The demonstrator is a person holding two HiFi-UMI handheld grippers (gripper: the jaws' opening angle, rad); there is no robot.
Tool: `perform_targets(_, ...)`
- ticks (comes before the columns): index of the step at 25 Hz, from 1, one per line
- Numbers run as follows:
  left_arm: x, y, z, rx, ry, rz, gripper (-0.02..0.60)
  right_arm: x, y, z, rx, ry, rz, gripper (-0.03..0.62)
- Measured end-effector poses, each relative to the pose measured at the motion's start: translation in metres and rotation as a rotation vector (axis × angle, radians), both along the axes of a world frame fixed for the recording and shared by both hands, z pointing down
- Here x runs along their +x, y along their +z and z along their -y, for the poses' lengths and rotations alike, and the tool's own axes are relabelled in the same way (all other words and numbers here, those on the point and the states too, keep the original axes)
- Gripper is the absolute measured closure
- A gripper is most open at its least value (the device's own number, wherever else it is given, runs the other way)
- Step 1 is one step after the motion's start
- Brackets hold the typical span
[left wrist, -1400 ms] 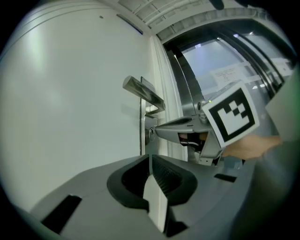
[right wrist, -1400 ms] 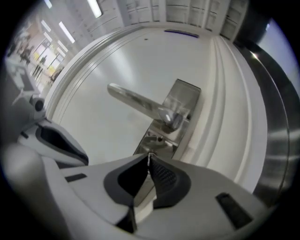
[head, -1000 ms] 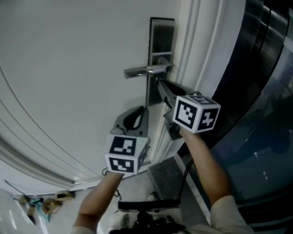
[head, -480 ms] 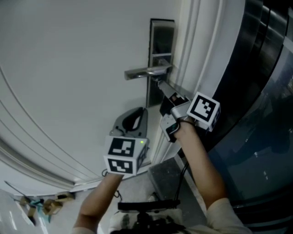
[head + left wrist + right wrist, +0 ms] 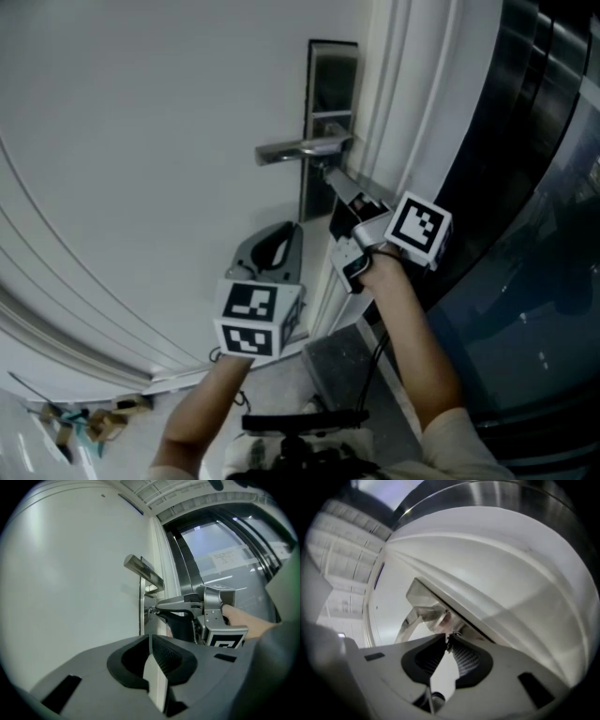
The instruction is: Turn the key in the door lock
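The door's lock plate (image 5: 330, 70) carries a silver lever handle (image 5: 300, 146) on the white door. My right gripper (image 5: 327, 174) points at the plate just below the handle. In the right gripper view its tips (image 5: 447, 638) stand a narrow gap apart, with the small key (image 5: 450, 634) between them at the lock. These jaws have just been opening. The left gripper view shows the same key (image 5: 150, 611) at the right gripper's tips (image 5: 152, 611), under the handle (image 5: 143, 569). My left gripper (image 5: 286, 225) hangs lower left, away from the door hardware, its jaws (image 5: 150, 638) shut and empty.
White door frame mouldings run beside the lock, with a dark glass panel (image 5: 525, 187) to their right. A grey threshold (image 5: 342, 361) lies below my arms. Small bits of litter (image 5: 84, 417) sit on the floor at the lower left.
My right gripper has rolled about its own axis at the lock, so its marker cube shows another face. Its place is the same. The left gripper has not moved.
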State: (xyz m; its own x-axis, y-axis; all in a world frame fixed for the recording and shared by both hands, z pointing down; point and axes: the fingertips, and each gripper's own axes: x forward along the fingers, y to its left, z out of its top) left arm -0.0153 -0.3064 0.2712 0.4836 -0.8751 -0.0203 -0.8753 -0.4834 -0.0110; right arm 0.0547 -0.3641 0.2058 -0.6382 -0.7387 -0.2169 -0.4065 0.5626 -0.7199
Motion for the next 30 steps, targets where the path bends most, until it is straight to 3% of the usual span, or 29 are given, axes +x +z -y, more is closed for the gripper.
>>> perform_targets(3,-0.001,0.001,0.002,-0.003,-0.002,-0.003,0.549,-0.003,-0.005,-0.006,0.111,0.076,-0.265,0.505)
perform_targets(7,0.001,0.002,0.001,-0.003,0.0,-0.005,0.549,-0.002,-0.008,-0.01,0.18,0.113,-0.402,0.5)
perform_targets(9,0.001,0.002,0.001,-0.003,0.001,-0.005,0.549,0.0,-0.011,-0.012,0.253,0.167,-0.529,0.5)
perform_targets(13,0.0,0.003,0.003,-0.004,-0.001,-0.006,0.549,-0.005,-0.013,-0.02,0.485,0.277,-0.947,0.49)
perform_targets(16,0.0,0.004,0.003,-0.005,-0.001,-0.005,0.549,-0.015,-0.009,-0.025,0.632,0.295,-1.204,0.484)
perform_targets(30,-0.006,0.002,0.003,0.0,-0.006,-0.007,0.549,-0.031,0.016,-0.026,1.093,0.369,-2.015,0.477)
